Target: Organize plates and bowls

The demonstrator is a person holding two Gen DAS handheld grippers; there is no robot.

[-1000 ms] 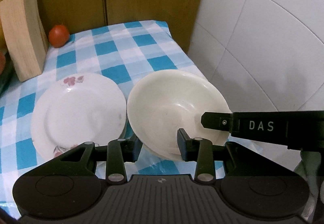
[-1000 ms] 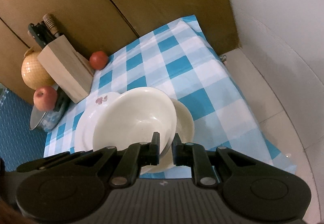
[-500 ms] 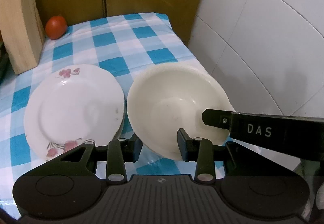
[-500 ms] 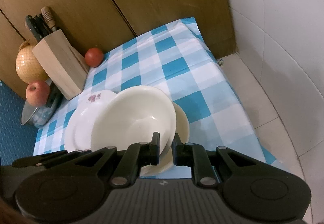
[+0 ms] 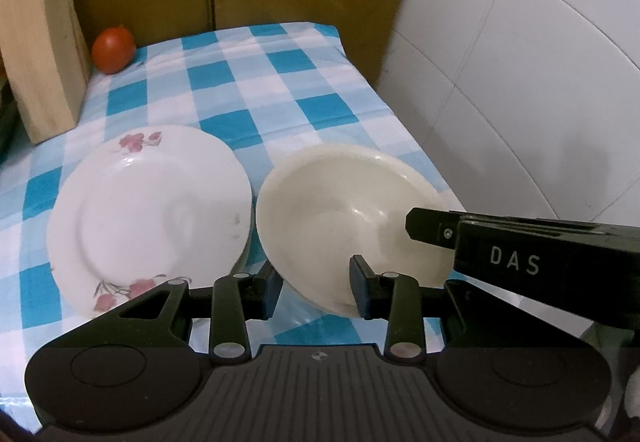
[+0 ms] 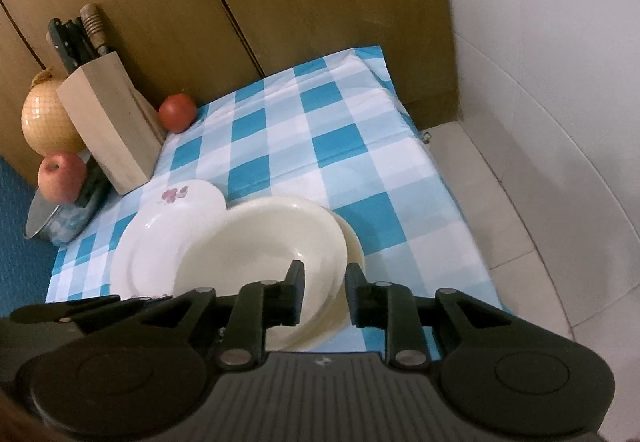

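A cream bowl point(image 6: 264, 246) is held tilted above the counter point(image 5: 304, 98) by the right gripper point(image 6: 323, 292), its fingers narrowed onto the near rim — one finger inside the bowl, one outside. Beneath that bowl a second cream bowl point(image 6: 354, 242) is seen resting on the blue-and-white checked cloth, with only its right edge showing in the right wrist view. Just to the left, a white plate with pink flowers point(image 5: 148, 214) lies flat on the cloth, close beside the bowls. The left gripper point(image 5: 314, 284) is held open at a moderate width near the front edge of the counter, with nothing between its fingers; the raised bowl's near rim is seen just beyond them. At the back left of the counter a wooden knife block point(image 6: 110, 126) is stood, with a tomato point(image 6: 178, 113) just beside it.
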